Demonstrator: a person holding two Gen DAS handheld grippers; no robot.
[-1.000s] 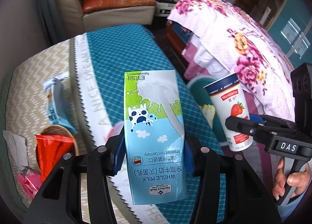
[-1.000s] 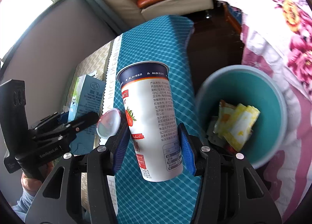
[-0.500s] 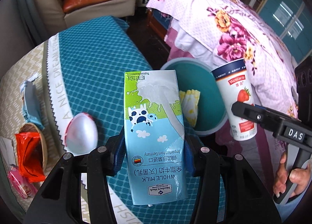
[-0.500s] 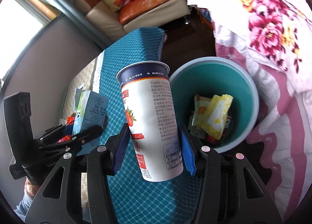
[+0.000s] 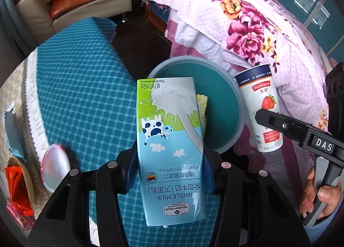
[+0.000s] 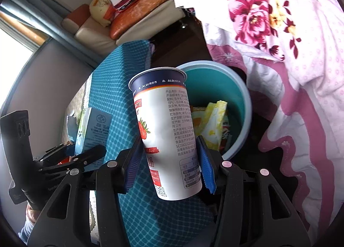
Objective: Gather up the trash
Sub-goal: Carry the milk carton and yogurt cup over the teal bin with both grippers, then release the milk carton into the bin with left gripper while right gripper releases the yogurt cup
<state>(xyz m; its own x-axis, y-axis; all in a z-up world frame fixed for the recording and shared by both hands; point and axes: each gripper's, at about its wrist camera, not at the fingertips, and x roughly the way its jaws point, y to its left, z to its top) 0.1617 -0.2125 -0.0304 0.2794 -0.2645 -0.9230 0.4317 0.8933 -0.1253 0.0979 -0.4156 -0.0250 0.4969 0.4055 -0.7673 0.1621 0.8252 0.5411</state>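
My left gripper (image 5: pixel 169 174) is shut on a blue and green milk carton (image 5: pixel 169 139), held over the near rim of a round teal bin (image 5: pixel 217 88). My right gripper (image 6: pixel 169 165) is shut on a white strawberry yogurt cup (image 6: pixel 167 131), which hangs beside the bin (image 6: pixel 243 98). The left wrist view shows that cup (image 5: pixel 263 105) just right of the bin, in the right gripper's black fingers (image 5: pixel 286 126). The right wrist view shows the carton (image 6: pixel 94 128) at the left. Yellow wrappers (image 6: pixel 212 122) lie inside the bin.
A table with a teal checked cloth (image 5: pixel 81 96) stands left of the bin. On it lie a pale egg-shaped lid (image 5: pixel 54 167), an orange wrapper (image 5: pixel 18 189) and a blue packet (image 5: pixel 13 135). A floral quilt (image 5: pixel 258 32) hangs right of the bin. A sofa (image 5: pixel 81 4) stands behind.
Both grippers have swung from over the table towards the bin, carrying the carton and the cup. The bin now fills the middle of both views and looks closer.
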